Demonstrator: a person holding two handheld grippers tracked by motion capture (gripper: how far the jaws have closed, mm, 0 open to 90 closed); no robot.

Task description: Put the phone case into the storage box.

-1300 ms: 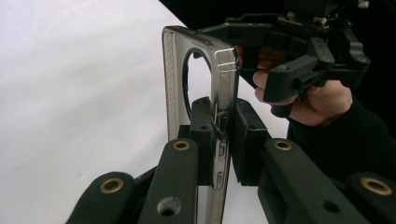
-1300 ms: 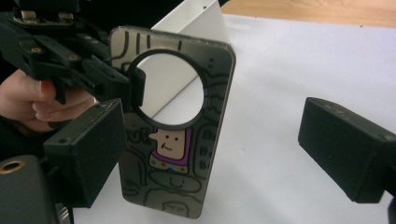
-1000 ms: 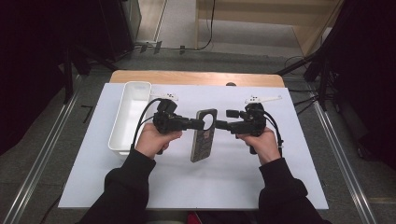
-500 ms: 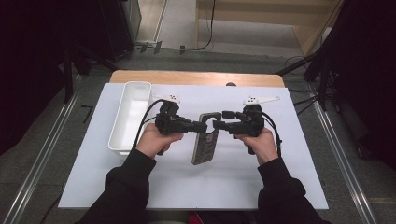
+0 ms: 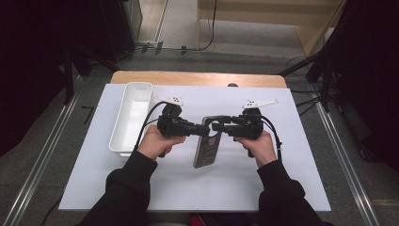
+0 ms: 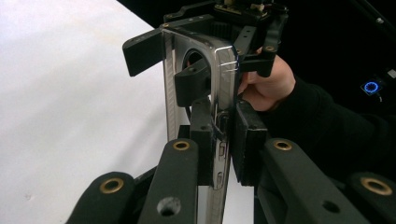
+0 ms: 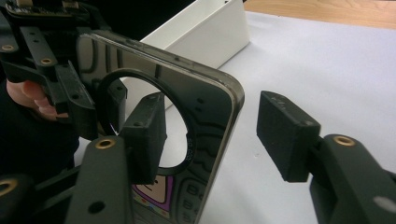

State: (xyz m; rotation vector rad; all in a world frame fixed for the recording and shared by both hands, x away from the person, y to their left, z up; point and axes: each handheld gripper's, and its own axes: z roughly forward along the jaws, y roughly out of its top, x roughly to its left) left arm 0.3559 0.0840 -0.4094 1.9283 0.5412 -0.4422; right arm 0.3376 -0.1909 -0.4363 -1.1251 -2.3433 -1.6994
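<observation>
A dark, glossy phone case (image 5: 206, 153) with a round hole (image 7: 154, 121) is held on edge above the white mat. My left gripper (image 5: 207, 131) is shut on its long side, pads pressing both faces (image 6: 223, 135). My right gripper (image 5: 218, 126) comes from the right and straddles the case's upper corner (image 7: 215, 134). Its jaws have just been closing with the case between them. The left pad (image 7: 144, 135) lies close to the case's face. The right pad (image 7: 285, 135) stands clearly off the case's edge.
A long white tray (image 5: 131, 117) lies on the mat to the left of the hands. The white mat (image 5: 188, 188) covers a wooden table (image 5: 197, 77). Dark stands and cables ring the table.
The right gripper has shifted left onto the case's upper end and its jaws have narrowed around it. The left gripper and the case have stayed put.
</observation>
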